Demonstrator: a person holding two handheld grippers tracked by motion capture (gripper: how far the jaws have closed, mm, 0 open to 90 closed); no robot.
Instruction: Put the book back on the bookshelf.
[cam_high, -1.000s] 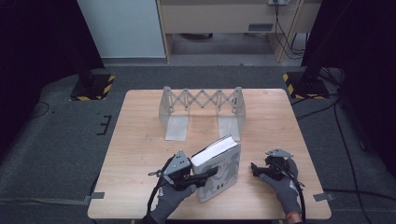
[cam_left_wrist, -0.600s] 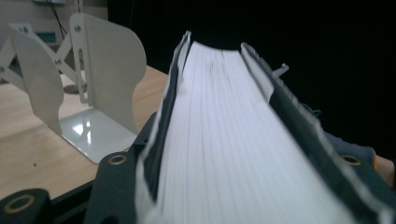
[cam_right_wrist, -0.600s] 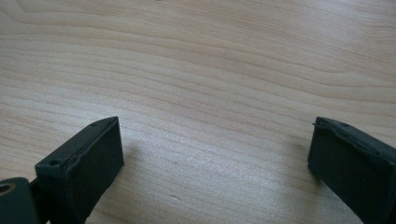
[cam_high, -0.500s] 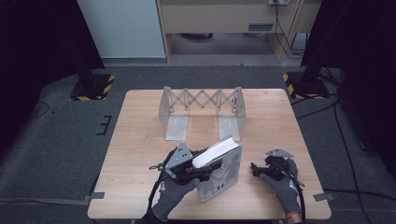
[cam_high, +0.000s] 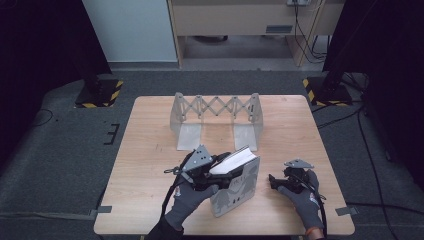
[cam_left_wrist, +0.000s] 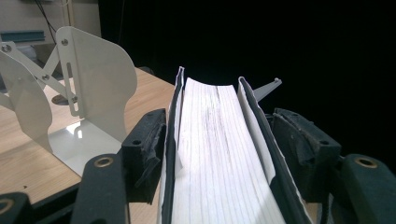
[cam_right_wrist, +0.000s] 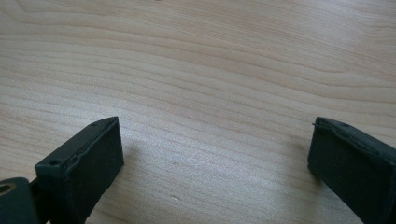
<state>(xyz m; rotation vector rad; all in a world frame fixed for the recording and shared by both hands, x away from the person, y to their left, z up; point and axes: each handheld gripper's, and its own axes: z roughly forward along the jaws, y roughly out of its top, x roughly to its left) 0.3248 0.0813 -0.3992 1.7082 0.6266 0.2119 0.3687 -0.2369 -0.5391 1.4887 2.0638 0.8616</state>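
Tongs in my left hand (cam_left_wrist: 219, 154) straddle the book (cam_left_wrist: 219, 140), page edges up between the jaws, which have just been opening; whether the pads still press its covers I cannot tell. It stands tilted on the bench (cam_high: 150, 150), near the front edge, in front of the folding metal rack (cam_high: 215, 117). My right tongs (cam_right_wrist: 215, 158) rest wide open and empty over bare wood beside it.

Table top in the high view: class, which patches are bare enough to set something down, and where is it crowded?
Bare: the table left of the book, and right of the expanding book rack. Crowded: front middle, where the left gripper meets the book.
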